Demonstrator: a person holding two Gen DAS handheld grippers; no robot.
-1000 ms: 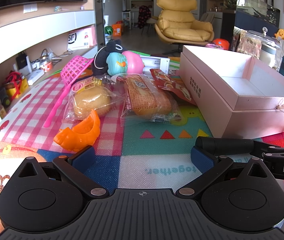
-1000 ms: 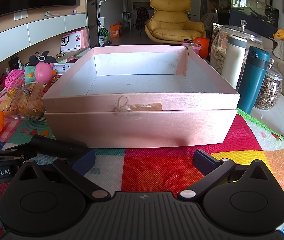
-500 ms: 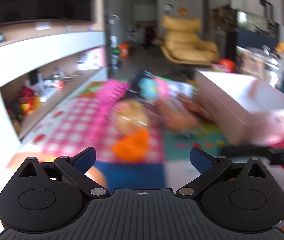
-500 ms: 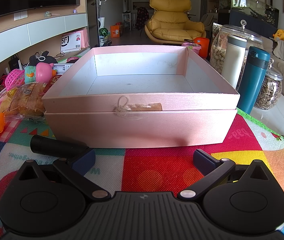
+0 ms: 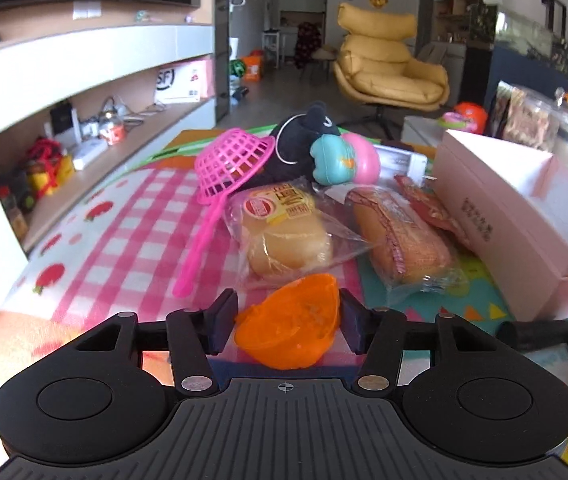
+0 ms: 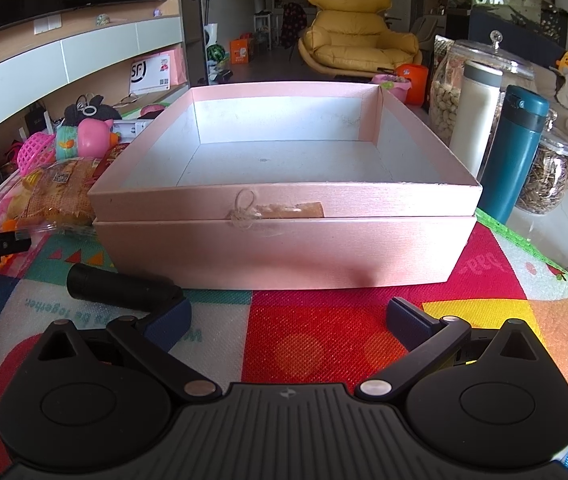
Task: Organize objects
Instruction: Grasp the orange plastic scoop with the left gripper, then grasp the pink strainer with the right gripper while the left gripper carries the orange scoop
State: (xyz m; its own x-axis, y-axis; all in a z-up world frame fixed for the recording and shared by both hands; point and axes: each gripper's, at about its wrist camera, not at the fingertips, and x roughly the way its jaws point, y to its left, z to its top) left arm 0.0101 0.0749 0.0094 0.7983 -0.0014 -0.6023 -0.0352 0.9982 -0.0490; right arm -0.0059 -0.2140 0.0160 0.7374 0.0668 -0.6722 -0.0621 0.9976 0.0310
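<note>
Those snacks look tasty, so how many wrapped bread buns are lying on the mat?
2. One wrapped bun lies just behind the orange toy, beside the pink strainer's handle; the other bun lies to its right, nearer the pink box. Others may be hidden.

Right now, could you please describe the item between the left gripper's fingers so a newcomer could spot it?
Start at the pink box, then look left past two wrapped breads. Nearest the camera sits the orange plastic bowl, the only orange item, between the left gripper fingers.

So I count two wrapped buns, one orange toy, one pink strainer, one pink box, two flasks.
</note>
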